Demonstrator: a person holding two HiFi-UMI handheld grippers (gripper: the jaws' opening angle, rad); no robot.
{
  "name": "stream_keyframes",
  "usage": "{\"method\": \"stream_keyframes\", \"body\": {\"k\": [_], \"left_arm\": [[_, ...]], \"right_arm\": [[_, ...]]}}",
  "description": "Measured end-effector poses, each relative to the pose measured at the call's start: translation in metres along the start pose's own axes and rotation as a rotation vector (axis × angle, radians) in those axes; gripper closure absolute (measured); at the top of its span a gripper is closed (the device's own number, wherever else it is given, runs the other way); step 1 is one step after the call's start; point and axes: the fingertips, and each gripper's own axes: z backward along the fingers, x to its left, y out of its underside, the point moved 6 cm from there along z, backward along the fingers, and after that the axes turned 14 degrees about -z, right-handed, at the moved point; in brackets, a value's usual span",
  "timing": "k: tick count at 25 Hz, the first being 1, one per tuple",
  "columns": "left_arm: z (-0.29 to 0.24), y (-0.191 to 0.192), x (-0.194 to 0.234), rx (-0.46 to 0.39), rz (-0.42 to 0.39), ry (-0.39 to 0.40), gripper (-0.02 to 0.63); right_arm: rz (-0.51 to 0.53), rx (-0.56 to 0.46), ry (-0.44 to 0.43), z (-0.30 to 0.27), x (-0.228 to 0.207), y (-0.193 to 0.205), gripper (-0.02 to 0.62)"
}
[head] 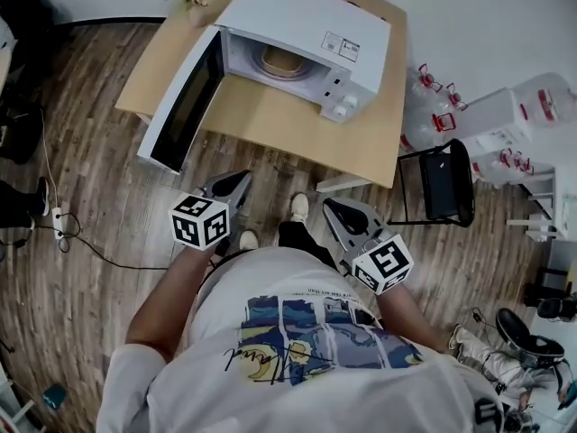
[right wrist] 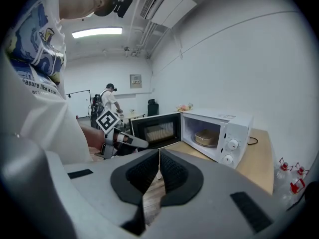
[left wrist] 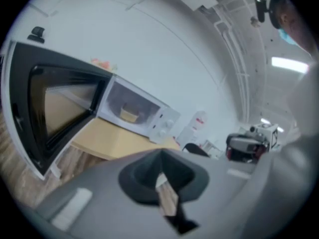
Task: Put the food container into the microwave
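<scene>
Food container [head: 282, 61]: sits inside the microwave [head: 311, 25]; I count the placing as done.
Door [head: 185, 102]: swung open at the microwave's left; shutting it may be all that remains.
Left gripper [head: 242, 179], right gripper [head: 330, 206]: well clear of the microwave, jaws closed together, nothing held.

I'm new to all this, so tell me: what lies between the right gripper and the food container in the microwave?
Head view: only wood floor and bare tabletop lie between the right gripper and the food container.
</scene>
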Motion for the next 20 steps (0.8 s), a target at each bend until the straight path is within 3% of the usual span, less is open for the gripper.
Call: {"method": "stream_keyframes", "body": {"k": [11, 20], "left_arm": [[0.024, -0.020, -0.027, 0.000, -0.180, 0.070, 0.598], [0.040, -0.029, -0.035, -0.024, -0.217, 0.092, 0.598]], "right_arm": [[0.027, 0.017, -0.009, -0.004, 0.016, -0.006, 0.584], [0.038, 0.009, -0.014, -0.011, 0.026, -0.010, 0.586]]}}
